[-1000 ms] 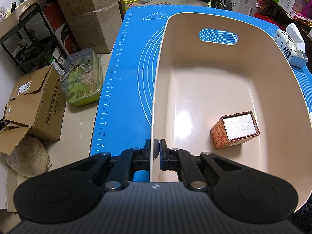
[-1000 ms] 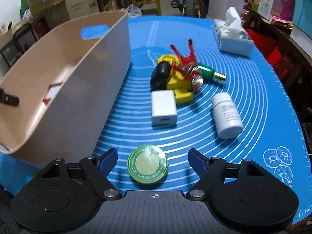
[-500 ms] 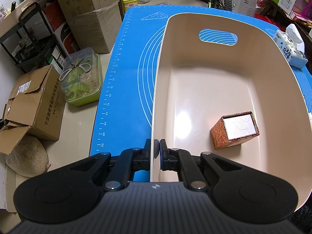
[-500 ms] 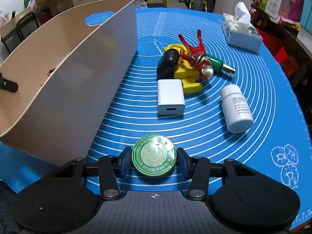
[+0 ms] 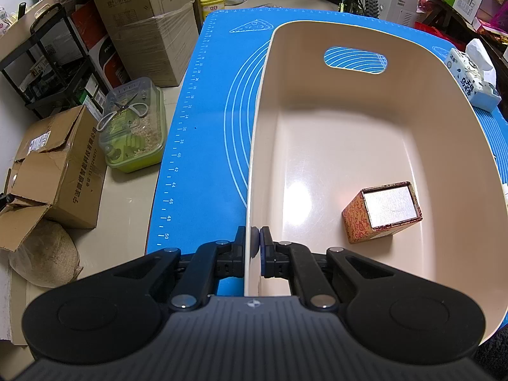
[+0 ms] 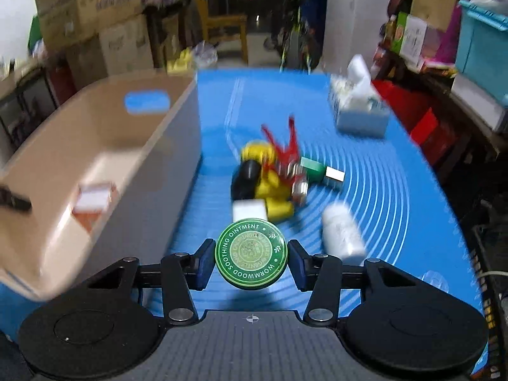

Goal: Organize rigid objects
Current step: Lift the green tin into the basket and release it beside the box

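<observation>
Left claw (image 5: pixel 252 247) on bin (image 5: pixel 317 146) wall

Black linkage grippers (image 6: pixel 251 258), blue pads (image 6: pixel 203 265), silver screws (image 5: pixel 183 301), ribbed grey housing (image 5: pixel 254 339).

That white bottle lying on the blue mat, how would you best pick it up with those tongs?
Grip the white bottle across its round body, near the middle, coming down from above with one finger on each long side. It lies flat on the blue mat, so its curved sides are exposed, with clear mat to its right.
</observation>
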The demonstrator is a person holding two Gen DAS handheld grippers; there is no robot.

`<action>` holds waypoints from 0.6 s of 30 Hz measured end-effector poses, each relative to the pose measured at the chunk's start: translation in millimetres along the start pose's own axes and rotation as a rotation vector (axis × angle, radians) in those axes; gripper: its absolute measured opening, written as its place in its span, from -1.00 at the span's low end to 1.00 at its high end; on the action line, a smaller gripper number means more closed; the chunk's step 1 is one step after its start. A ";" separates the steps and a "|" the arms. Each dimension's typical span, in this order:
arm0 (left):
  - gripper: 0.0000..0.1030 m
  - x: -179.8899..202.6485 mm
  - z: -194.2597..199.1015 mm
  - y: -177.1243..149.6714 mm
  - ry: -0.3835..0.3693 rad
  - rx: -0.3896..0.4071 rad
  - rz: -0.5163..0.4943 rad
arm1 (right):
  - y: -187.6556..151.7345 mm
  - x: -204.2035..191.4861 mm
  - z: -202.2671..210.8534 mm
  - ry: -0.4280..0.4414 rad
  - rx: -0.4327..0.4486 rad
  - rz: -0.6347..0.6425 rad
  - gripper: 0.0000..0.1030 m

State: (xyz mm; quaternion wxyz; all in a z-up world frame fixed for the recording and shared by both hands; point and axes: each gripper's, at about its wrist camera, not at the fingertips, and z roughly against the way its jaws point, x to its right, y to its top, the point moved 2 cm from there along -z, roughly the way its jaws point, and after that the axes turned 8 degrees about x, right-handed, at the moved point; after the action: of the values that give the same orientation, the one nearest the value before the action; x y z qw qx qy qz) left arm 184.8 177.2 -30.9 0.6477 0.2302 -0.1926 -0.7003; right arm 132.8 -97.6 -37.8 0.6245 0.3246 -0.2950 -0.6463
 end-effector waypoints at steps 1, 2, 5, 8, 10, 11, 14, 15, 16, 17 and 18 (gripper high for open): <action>-0.81 -0.4 -0.1 -0.2 0.000 0.000 0.000 | 8.1 -0.8 3.4 0.001 0.024 -0.003 0.05; -0.81 -0.1 0.0 0.0 0.000 0.000 0.000 | 16.0 -1.9 6.8 0.004 0.048 -0.004 0.05; -0.81 -0.1 0.0 0.1 0.000 0.000 0.000 | 39.7 -11.3 15.6 0.023 0.113 0.007 0.05; -0.81 -0.1 0.0 0.1 0.000 0.000 0.000 | 61.7 -26.2 17.6 0.056 0.161 0.027 0.05; -0.81 -0.3 0.0 0.1 0.000 0.000 -0.001 | 74.1 -38.0 14.0 0.075 0.178 0.048 0.05; -0.81 -0.4 0.0 0.1 0.000 0.000 0.000 | 79.1 -44.0 11.1 0.082 0.182 0.058 0.05; -0.81 -0.1 0.0 0.2 0.000 0.000 0.000 | 91.3 -65.7 -1.5 0.111 0.189 0.097 0.05; -0.81 -0.1 0.0 0.2 0.000 0.000 0.000 | 94.2 -73.6 -7.0 0.119 0.188 0.111 0.05; -0.81 -0.1 0.0 0.1 0.000 0.000 0.000 | 97.3 -81.8 -13.6 0.128 0.182 0.126 0.05; -0.81 -0.1 0.0 0.1 0.000 0.000 0.000 | 98.8 -90.0 -18.1 0.135 0.176 0.137 0.05; -0.81 -0.1 0.0 0.1 0.000 0.000 -0.001 | 100.0 -97.2 -24.0 0.140 0.167 0.148 0.05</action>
State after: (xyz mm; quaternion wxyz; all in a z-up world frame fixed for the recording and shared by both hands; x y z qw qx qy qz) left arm 184.9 177.2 -30.8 0.6474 0.2302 -0.1925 -0.7006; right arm 214.1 -4.6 31.1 0.6602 0.3974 -0.3266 -0.5473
